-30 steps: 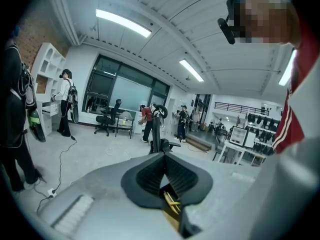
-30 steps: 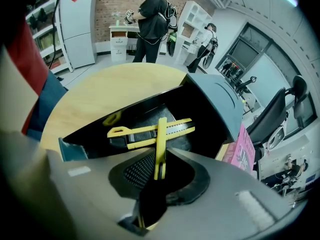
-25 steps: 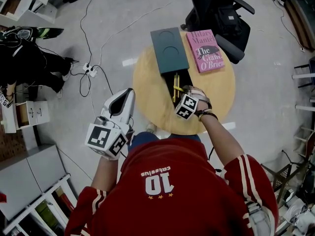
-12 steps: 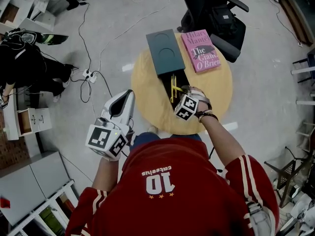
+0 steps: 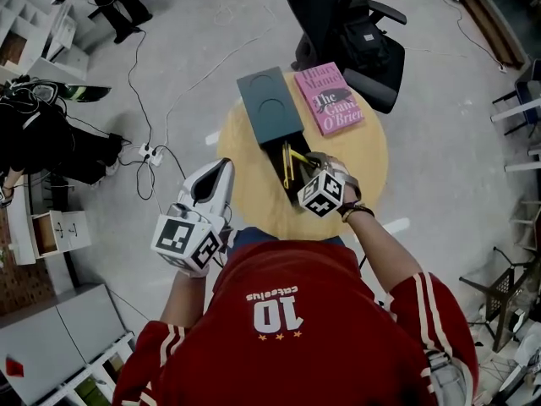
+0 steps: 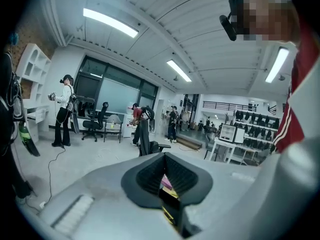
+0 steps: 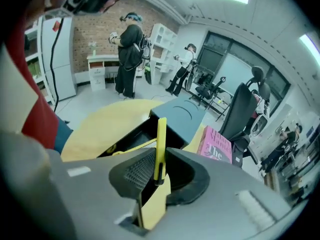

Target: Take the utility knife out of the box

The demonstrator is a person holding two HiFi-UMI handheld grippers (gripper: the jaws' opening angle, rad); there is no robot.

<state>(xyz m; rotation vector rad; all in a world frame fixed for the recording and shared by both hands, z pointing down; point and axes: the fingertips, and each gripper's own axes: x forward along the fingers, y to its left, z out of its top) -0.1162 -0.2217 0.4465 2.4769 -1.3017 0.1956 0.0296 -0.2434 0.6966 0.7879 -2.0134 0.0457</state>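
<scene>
Found knife clamped upright between right gripper jaws, over box. Found left gripper closed, empty, well apart from knife.

An open workshop room, grey and brightly lit

A round wooden table stands on the smooth grey floor, with a black office chair just behind it and a power strip with cables at the left. White shelves stand near a brick wall. Long ceiling lamps are lit, and big windows fill the far side.
</scene>
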